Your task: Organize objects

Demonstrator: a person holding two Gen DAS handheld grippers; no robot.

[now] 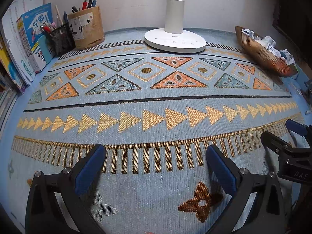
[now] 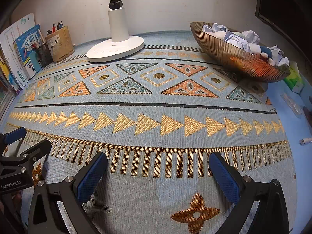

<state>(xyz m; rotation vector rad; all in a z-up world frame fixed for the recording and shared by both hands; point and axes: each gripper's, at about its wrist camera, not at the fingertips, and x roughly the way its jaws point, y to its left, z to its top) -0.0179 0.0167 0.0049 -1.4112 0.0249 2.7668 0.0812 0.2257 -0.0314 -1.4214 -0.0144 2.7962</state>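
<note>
My left gripper hangs open over the near part of a blue patterned mat, nothing between its blue pads. My right gripper is also open and empty above the same mat. Each shows at the other view's edge: the right gripper beside the left, the left gripper beside the right. A ribbed copper bowl at the back right holds crumpled paper and a soft toy. The bowl also shows in the left wrist view. At the back left stand a cork pen holder and a black mesh pen cup.
A white desk lamp base sits at the back centre against the wall. Books lean at the left edge. Right of the mat lie a green packet, a clear plastic wrapper and a small white cap.
</note>
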